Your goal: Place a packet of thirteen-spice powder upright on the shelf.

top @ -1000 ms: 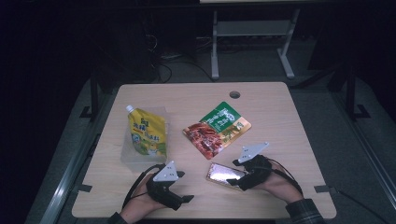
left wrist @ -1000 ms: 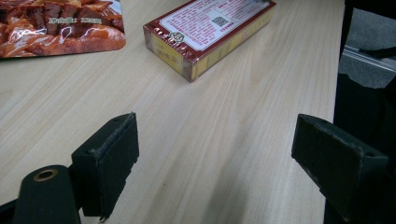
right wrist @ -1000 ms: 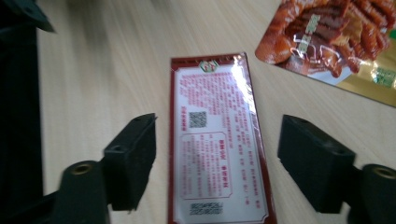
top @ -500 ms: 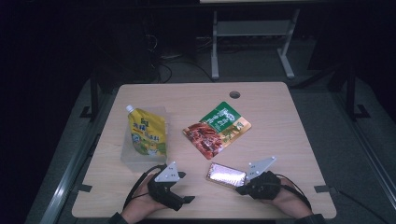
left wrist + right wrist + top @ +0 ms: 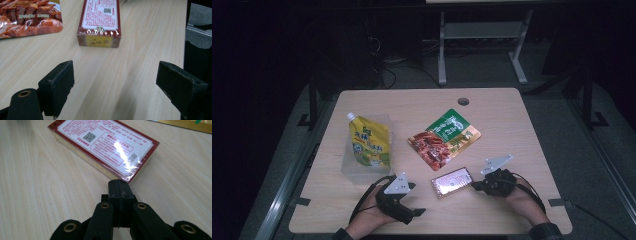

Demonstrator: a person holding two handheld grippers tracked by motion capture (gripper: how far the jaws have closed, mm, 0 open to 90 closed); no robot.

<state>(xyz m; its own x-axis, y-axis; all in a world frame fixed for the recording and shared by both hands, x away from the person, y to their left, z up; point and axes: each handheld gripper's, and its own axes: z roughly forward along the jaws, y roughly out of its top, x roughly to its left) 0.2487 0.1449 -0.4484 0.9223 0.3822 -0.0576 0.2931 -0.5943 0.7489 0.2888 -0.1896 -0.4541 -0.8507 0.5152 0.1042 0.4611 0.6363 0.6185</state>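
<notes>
Jaws of the right gripper (image 5: 119,187) are pressed together, empty, at a corner of the flat red-bordered cellophane-wrapped box (image 5: 452,181), which lies near the desk's (image 5: 512,120) front edge. The left gripper (image 5: 122,87) is held wide open just short of it.

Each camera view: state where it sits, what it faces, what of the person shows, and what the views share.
High view: above the person's side, looking forward and down on the table; both hands, left gripper, right gripper.
Left gripper view: rides that gripper, jaws wide apart, facing the red box.
Right gripper view: jaws together near the box's corner.
Shared: the box, in all three views.
</notes>
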